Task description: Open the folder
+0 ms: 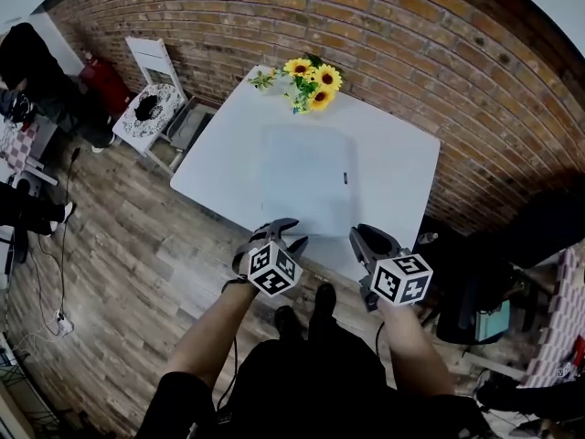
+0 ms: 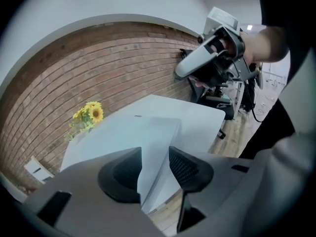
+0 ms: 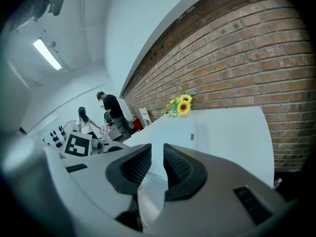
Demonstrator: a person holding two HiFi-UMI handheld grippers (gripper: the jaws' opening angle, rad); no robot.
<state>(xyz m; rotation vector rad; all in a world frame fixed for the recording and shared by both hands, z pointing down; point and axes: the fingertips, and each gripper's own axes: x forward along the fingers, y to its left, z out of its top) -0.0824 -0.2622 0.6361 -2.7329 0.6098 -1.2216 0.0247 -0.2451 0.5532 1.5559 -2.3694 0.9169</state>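
Grey jaws up close: left gripper (image 2: 155,157) spread wide, empty; right gripper (image 3: 157,159) parted narrowly, empty too, both at the white table's (image 1: 224,165) near edge. Approach step, I'd judge; next, catch the cover's edge. Pale folder (image 1: 306,176) lies closed, flat, twelve o'clock ahead.

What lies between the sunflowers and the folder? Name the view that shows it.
Only bare white table separates the sunflowers from the folder; the head view shows this plainly.
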